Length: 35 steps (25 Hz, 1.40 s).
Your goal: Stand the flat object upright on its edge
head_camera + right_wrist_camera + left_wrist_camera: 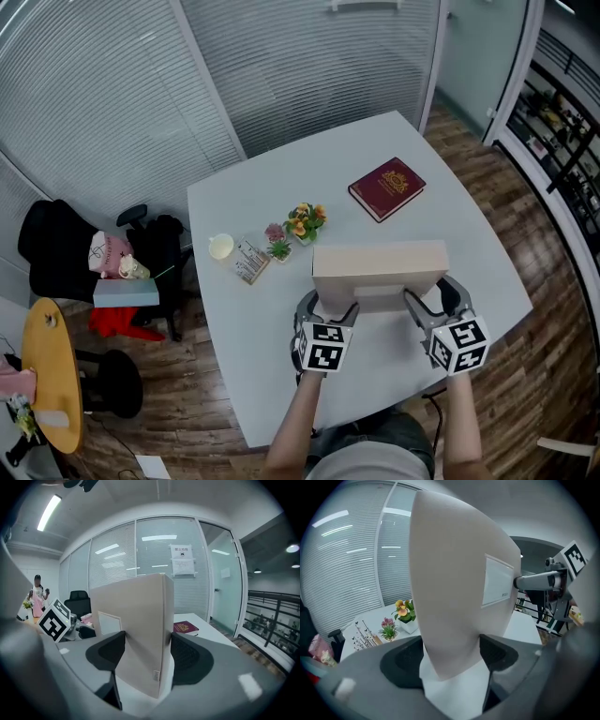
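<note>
Item 1. Left gripper (330,307), held at the end of the person's bare forearm, marker cube on top. Jaws pinch the left end of the box (380,267). In the left gripper view, both black pads of the left gripper (452,656) press the box (459,583) near its lower corner.

Item 2. Right gripper (438,300), marker cube on top. Jaws are clamped on the right end of the same box. In the right gripper view, the right gripper (143,656) has a pad on each broad face of the box (133,620).

Item 3. Box: flat, pale beige, with a white rectangular label on the face towards the person. It stands on a long edge between the two grippers, broad faces about vertical, over the near part of the table (253,356). Whether its lower edge touches the tabletop cannot be told.

Item 4. Table: white, angled corners, on a wood floor (553,309).

Item 5. Book (386,188): dark red with a gold emblem, lying flat beyond the box, well apart from it.

Item 6. Flower pot (306,222): small and white, with yellow and orange blooms, left of the book.

Item 7. Pink plant (277,242), just beside the flower pot.

Item 8. Printed card (250,261), lying flat near the pink plant.

Item 9. White cup (221,246), near the table's left edge.

Item 10. Black office chair (155,244) and round yellow table (52,375), on the floor to the left.
</note>
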Each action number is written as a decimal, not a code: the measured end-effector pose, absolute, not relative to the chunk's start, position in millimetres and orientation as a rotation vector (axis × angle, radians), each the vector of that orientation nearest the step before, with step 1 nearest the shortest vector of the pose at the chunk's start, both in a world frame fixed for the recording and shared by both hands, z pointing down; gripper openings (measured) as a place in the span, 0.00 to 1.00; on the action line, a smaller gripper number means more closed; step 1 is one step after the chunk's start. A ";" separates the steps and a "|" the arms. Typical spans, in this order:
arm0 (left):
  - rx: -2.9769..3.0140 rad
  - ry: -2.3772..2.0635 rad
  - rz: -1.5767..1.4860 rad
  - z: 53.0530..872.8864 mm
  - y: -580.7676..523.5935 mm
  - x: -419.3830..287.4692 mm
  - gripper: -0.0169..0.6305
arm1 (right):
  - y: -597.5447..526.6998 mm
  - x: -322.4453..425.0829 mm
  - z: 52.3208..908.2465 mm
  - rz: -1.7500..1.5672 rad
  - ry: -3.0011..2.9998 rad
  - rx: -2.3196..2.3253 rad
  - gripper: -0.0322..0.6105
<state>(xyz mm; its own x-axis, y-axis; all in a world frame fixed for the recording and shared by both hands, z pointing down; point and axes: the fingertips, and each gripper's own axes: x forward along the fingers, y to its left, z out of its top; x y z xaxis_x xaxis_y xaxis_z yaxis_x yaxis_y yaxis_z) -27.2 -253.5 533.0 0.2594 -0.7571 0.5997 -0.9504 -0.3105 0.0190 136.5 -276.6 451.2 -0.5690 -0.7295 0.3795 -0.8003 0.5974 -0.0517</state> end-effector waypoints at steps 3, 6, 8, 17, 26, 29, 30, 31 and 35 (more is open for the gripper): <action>2.148 -1.553 0.713 535.0 -246.6 -28.2 0.63 | -272.9 138.4 451.6 0.330 -2.495 1.282 0.57; 2.133 -1.551 0.692 534.8 -239.2 -29.7 0.63 | -270.9 143.8 451.9 0.342 -2.467 1.335 0.64; 2.125 -1.553 0.667 534.0 -233.9 -31.1 0.63 | -268.2 147.0 453.2 0.357 -2.453 1.354 0.68; 2.134 -1.607 0.546 498.9 -212.5 -39.4 0.63 | -251.2 143.8 433.6 0.330 -2.485 1.404 0.72; 2.182 -1.719 0.362 440.2 -196.1 -59.4 0.62 | -236.7 133.8 403.0 0.221 -2.514 1.491 0.69; 2.198 -1.759 0.288 420.1 -191.7 -69.8 0.60 | -232.1 135.4 388.2 0.166 -2.517 1.564 0.62; 2.204 -1.771 0.263 413.6 -190.5 -72.9 0.59 | -230.8 137.0 383.3 0.150 -2.515 1.592 0.59; 2.207 -1.784 0.240 407.5 -189.5 -76.5 0.56 | -229.7 138.2 378.8 0.138 -2.515 1.618 0.56; 2.205 -1.858 0.152 385.9 -186.9 -92.9 0.38 | -225.2 138.0 364.6 0.079 -2.525 1.679 0.47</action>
<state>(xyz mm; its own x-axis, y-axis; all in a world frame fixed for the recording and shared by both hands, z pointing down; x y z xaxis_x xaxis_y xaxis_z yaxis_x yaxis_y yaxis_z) -92.9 -186.9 385.9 0.1796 -0.9537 0.2411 -0.9802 -0.1528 0.1256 138.0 -225.2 364.6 -0.3834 -0.9159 0.1187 -0.9215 0.3879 0.0166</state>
